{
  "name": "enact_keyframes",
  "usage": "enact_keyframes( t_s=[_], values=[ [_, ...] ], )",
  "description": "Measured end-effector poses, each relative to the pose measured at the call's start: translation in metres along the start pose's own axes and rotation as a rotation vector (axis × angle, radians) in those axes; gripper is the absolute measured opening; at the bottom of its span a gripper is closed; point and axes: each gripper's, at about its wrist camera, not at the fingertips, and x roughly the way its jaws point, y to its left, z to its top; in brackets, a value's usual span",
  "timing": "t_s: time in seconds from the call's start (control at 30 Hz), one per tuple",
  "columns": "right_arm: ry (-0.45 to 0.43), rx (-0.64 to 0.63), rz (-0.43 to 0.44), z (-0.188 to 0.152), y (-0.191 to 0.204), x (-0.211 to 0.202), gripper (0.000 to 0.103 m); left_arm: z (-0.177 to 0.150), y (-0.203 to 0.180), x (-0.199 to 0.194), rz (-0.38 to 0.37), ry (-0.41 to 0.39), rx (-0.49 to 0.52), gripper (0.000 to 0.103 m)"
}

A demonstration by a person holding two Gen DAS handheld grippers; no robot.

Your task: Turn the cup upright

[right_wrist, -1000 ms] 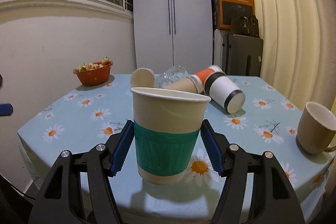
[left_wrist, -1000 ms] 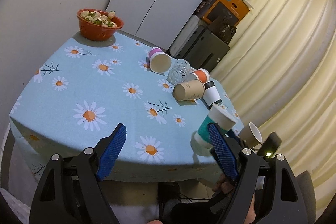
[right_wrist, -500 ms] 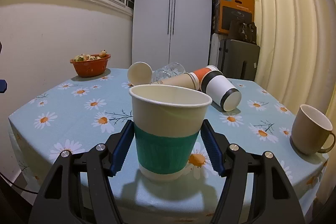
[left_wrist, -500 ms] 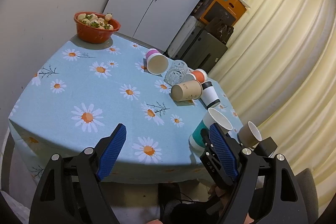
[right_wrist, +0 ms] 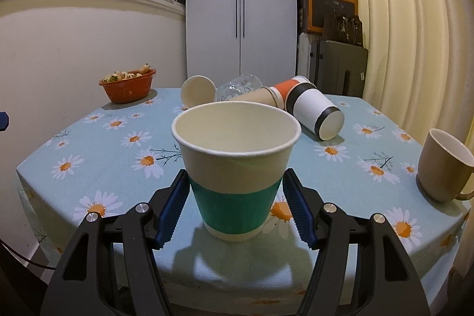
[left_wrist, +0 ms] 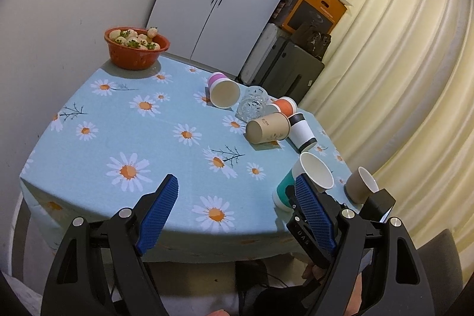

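Note:
A paper cup with a green band [right_wrist: 235,176] stands upright near the front edge of the daisy tablecloth [right_wrist: 97,150]. My right gripper [right_wrist: 235,208] is around its lower half; the blue pads [right_wrist: 174,205] stand just off the cup's sides, with small gaps. The same cup shows in the left wrist view [left_wrist: 305,182], behind my right finger. My left gripper [left_wrist: 237,212] is open and empty, held off the table's front edge. Several other cups lie on their sides: purple [left_wrist: 222,91], brown [left_wrist: 268,128], orange [left_wrist: 284,105], white with black bands [right_wrist: 315,113].
A clear glass [left_wrist: 251,105] lies among the tipped cups. A beige mug [right_wrist: 444,165] stands upright at the right edge. An orange bowl of food [left_wrist: 136,51] sits at the far left corner. Curtains, a wardrobe and stacked boxes stand behind the table.
My right gripper has eased open around the green cup and drawn back and up a little; the cup stays upright on the cloth. The left gripper has shifted slightly.

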Motion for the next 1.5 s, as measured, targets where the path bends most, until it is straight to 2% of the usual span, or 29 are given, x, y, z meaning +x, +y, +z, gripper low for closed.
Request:
enact_keyframes(
  t_s=[0.03,0.2,0.37,0.43,0.47,0.57,0.73,0.83,1.0,1.07,1.17,1.3,1.37,1.5],
  values=[
    [0.004,0.004,-0.006,0.000,0.000,0.000,0.074,0.000,-0.001,0.001,0.005,0.003,0.005,0.079],
    [-0.023,0.030,-0.004,0.004,-0.002,-0.012,0.088,-0.002,-0.006,0.004,0.033,0.005,0.021,0.079],
    [-0.010,0.026,0.027,0.010,-0.003,-0.031,0.091,-0.004,-0.011,0.009,0.068,0.008,0.046,0.080],
    [-0.020,0.024,0.032,0.013,-0.004,-0.042,0.097,-0.005,-0.014,0.008,0.080,0.001,0.069,0.080],
    [-0.024,0.023,0.034,0.015,-0.005,-0.051,0.098,-0.006,-0.016,0.007,0.082,-0.003,0.079,0.081],
    [-0.021,0.022,0.038,0.019,-0.008,-0.069,0.098,-0.010,-0.023,0.000,0.083,-0.036,0.118,0.093],
    [0.001,-0.036,0.048,0.027,-0.005,-0.095,0.098,-0.017,-0.033,-0.004,0.055,-0.038,0.160,0.094],
    [-0.024,-0.079,0.039,0.033,-0.005,-0.115,0.098,-0.024,-0.037,-0.007,0.085,-0.047,0.169,0.096],
    [-0.063,-0.074,0.034,0.044,-0.020,-0.148,0.098,-0.043,-0.048,-0.019,0.088,-0.053,0.211,0.096],
    [-0.063,-0.075,0.052,0.049,-0.028,-0.160,0.098,-0.049,-0.055,-0.025,0.082,-0.060,0.240,0.096],
    [-0.054,-0.087,0.113,0.056,-0.038,-0.171,0.098,-0.057,-0.068,-0.041,0.067,-0.116,0.307,0.096],
    [-0.070,-0.151,0.136,0.065,-0.046,-0.184,0.098,-0.053,-0.078,-0.051,0.036,-0.145,0.356,0.096],
    [-0.083,-0.168,0.142,0.066,-0.052,-0.189,0.098,-0.048,-0.080,-0.053,0.057,-0.153,0.374,0.096],
    [-0.089,-0.178,0.117,0.062,-0.058,-0.192,0.098,-0.042,-0.071,-0.057,0.078,-0.160,0.339,0.096]
  ],
)
